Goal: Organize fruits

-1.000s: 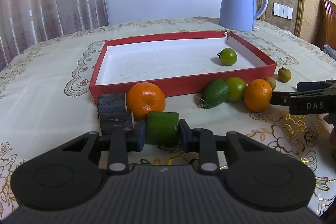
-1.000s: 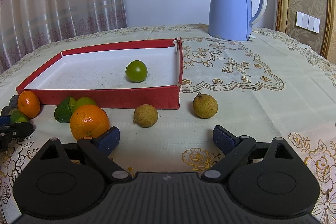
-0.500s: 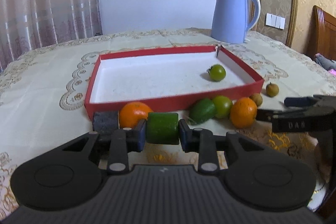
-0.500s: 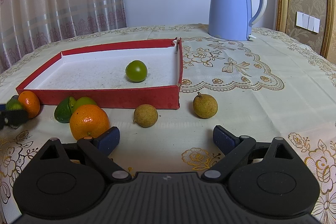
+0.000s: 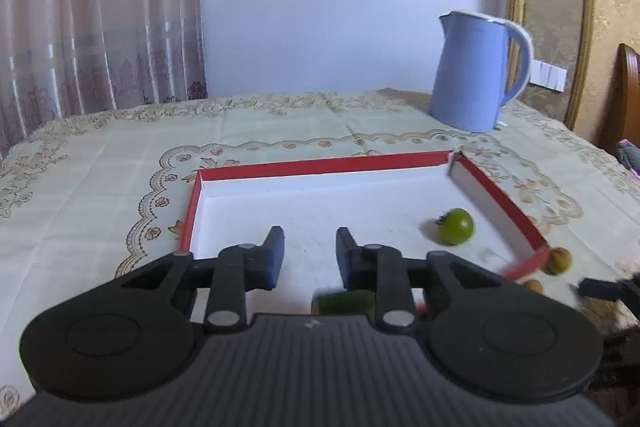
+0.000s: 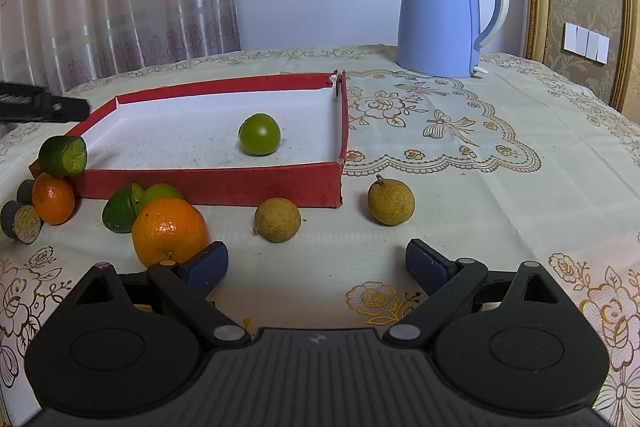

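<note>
Left wrist view: we see the left gripper (image 5: 310, 251) above the red tray (image 5: 320, 166), its jaws parted with nothing between them. A green cucumber piece (image 5: 344, 302) shows blurred just below the fingers, at 5 o'clock from the gap; whether it rests on the tray floor or hangs in the air we cannot tell. A green tomato (image 5: 456, 226) lies inside the tray at 3 o'clock, near the right wall. Two small brown fruits (image 5: 558, 259) sit outside the tray's near right corner. The blue kettle (image 5: 476, 71) stands beyond the tray at 1 o'clock.

Right wrist view: we see the right gripper (image 6: 316, 265) low over the tablecloth (image 6: 460, 187), jaws wide apart and holding nothing. A large orange (image 6: 170, 233) touches the left fingertip (image 6: 206, 267). Behind it lie a green lime wedge (image 6: 118, 213) and a second green fruit (image 6: 160, 191), both against the tray's front wall. Two brown fruits (image 6: 278, 219) lie in front of the tray at 12 and 1 o'clock. At 9 o'clock the cucumber piece appears at the tray's near left corner, above a small orange (image 6: 53, 198) and two dark cut pieces (image 6: 21, 225).
</note>
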